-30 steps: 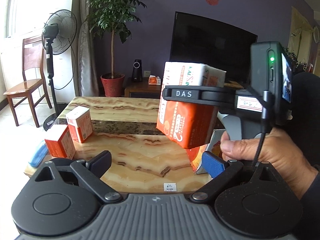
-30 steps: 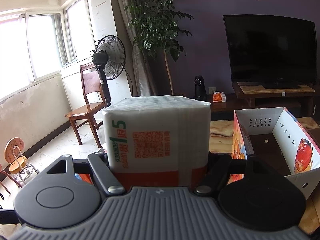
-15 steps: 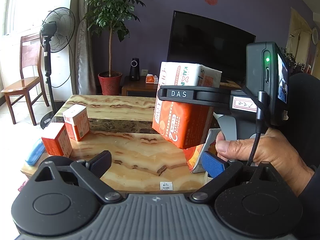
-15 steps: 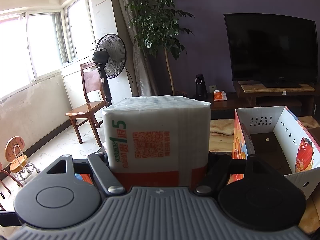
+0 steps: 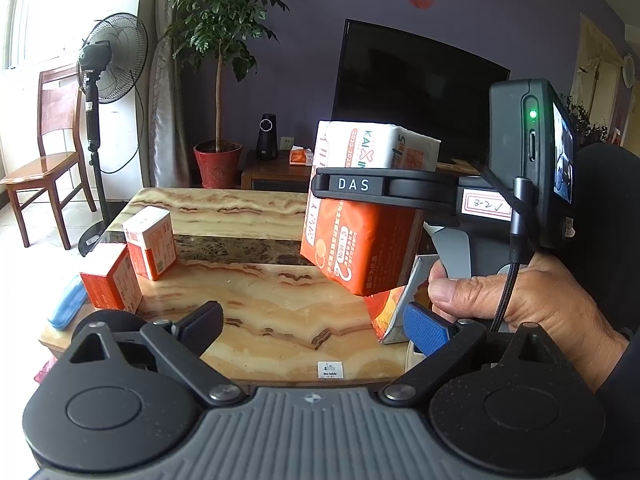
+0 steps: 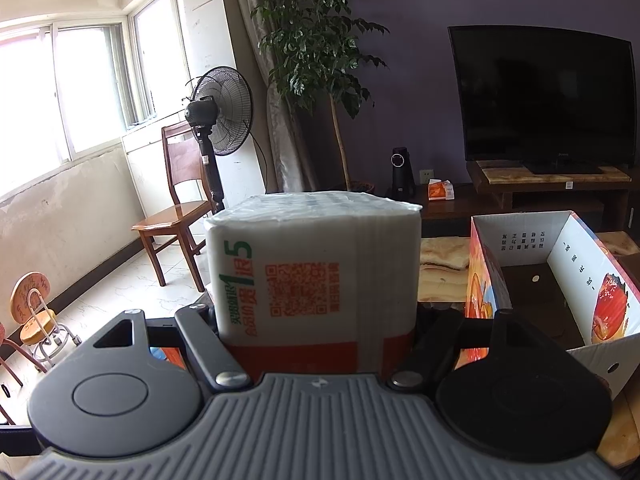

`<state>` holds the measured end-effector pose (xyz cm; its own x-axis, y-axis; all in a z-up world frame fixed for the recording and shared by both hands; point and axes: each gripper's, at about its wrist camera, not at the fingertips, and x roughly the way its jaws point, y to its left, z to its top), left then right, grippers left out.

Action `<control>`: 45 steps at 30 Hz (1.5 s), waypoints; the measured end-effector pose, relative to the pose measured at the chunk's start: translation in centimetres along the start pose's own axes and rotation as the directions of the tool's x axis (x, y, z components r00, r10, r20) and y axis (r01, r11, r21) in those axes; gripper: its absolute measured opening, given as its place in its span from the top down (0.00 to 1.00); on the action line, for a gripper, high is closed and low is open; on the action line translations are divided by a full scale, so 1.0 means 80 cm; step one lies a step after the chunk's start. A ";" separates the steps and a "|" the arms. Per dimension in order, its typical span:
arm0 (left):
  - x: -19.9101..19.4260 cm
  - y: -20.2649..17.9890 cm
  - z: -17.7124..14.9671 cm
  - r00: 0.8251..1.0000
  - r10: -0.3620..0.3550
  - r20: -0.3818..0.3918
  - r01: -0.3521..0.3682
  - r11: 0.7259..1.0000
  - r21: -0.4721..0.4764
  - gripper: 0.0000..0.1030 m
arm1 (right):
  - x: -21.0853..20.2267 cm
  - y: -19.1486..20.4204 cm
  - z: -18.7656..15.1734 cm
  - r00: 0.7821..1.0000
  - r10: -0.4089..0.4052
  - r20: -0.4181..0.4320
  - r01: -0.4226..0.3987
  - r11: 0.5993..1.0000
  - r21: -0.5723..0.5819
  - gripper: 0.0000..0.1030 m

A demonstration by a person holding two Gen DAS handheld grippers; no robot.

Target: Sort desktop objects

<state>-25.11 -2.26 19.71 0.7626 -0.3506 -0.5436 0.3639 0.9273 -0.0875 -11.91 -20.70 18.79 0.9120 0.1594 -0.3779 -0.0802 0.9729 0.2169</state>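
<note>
The table (image 5: pixel 256 308), a marbled slab, fills the middle of the left wrist view. At its right edge stands the open carton (image 6: pixel 560 280), which in the right wrist view sits at centre right with its dark floor showing nothing inside. The tissue pack (image 6: pixel 316 276) comes next in size: it fills the centre of the right wrist view and hangs tilted, clear of the table, at centre right of the left wrist view, just over the carton's near corner. The right gripper (image 5: pixel 384 186) pinches it across the middle, one finger lying flat along its side where white wrap meets orange. The pack looks light and soft, a plastic-wrapped block of paper that will give under pressure, and its film is probably slick, so a broad squeeze across the flat sides, as here, seems the safest hold; pinching a corner would likely just crumple the wrap. A hand (image 5: pixel 520 300) grips the right gripper's handle at lower right. The left gripper (image 5: pixel 316 326) sits spread at the bottom of its own view, nothing between its blue pads. Two small boxes (image 5: pixel 132 264) stand close together at the table's left edge, possibly touching, and a blue case (image 5: pixel 66 310) lies beside them at the far left, its kind unclear.
</note>
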 end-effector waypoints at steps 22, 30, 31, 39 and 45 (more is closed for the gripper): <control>0.007 -0.005 -0.009 0.999 -0.005 0.033 0.004 1.000 0.030 0.06 | 0.003 0.008 0.000 1.000 0.002 -0.010 -0.002 1.000 0.001 0.25; 0.044 0.030 -0.035 0.985 0.062 0.161 -0.074 0.995 0.071 0.06 | 0.002 0.008 -0.002 1.000 -0.001 -0.002 0.001 1.000 0.001 0.25; 0.053 0.036 -0.039 0.987 0.053 0.152 -0.066 0.995 0.077 0.06 | 0.002 0.008 -0.002 1.000 -0.001 -0.001 0.001 1.000 0.001 0.25; 0.072 0.070 -0.067 0.966 0.012 0.260 -0.024 0.999 0.044 0.07 | 0.003 0.007 -0.004 1.000 -0.004 0.005 0.004 1.000 0.003 0.25; 0.064 0.063 -0.072 0.944 -0.034 0.329 0.005 0.996 0.089 0.07 | 0.002 0.006 -0.006 1.000 -0.001 0.003 0.001 1.000 0.008 0.25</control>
<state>-22.45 1.35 11.67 0.8832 -0.4057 -0.2354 0.4139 0.9102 -0.0159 -11.98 -20.14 18.37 0.9132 0.1575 -0.3758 -0.0755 0.9717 0.2237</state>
